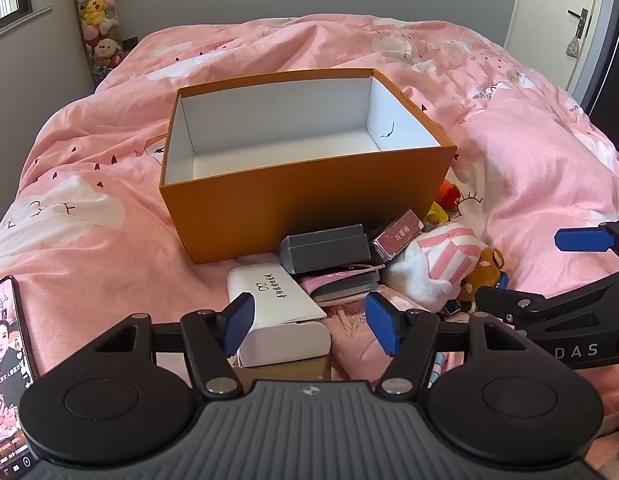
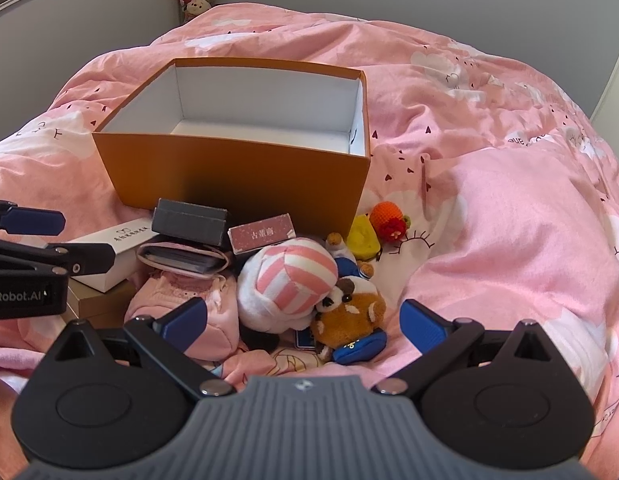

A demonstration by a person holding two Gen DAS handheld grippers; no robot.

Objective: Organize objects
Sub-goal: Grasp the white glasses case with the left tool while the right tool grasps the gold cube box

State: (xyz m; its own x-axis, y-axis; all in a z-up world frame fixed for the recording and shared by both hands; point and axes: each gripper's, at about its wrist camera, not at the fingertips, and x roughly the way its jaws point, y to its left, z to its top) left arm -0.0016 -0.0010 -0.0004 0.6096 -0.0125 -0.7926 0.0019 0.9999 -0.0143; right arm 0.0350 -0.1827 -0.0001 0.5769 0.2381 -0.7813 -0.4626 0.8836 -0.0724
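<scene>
**Both Claws Open Above the Pile in Front of an Empty Orange Box**

An open rectangular cardboard box (image 1: 309,204), smooth orange outside and matte white inside, sits on a bed covered by a wrinkled pink quilt (image 1: 89,152) printed with white clouds. The box interior is empty.

The objects to be organized lie in a pile against the box's near wall, at 6 o'clock from it. From the left wrist view:
- a glossy white oblong case (image 1: 277,304) with rounded edges and printed characters, resting on a flat tan carton (image 1: 285,370);
- a dark grey rectangular holder (image 1: 325,252) with a slot, at 12 o'clock from the case;
- a small maroon carton (image 1: 397,238) beside the holder, tilted;
- a soft pink card wallet (image 1: 341,284) below both.

From the right wrist view, a white plush with a pink-striped cap (image 2: 285,284) lies at the pile's centre. A brown plush animal (image 2: 349,312) touches it at 4 o'clock. A yellow moulded piece (image 2: 363,238) and an orange crocheted fruit (image 2: 387,220) lie at 1 o'clock, near the box corner.

The left claw (image 1: 311,322) stands open; its left blue ribbed pad is just beside the white case, and nothing is gripped. The right claw (image 2: 303,326) is spread wide over the plush toys, holding nothing.

A phone (image 1: 7,372) with a lit screen lies at 9 o'clock of the left claw.
</scene>
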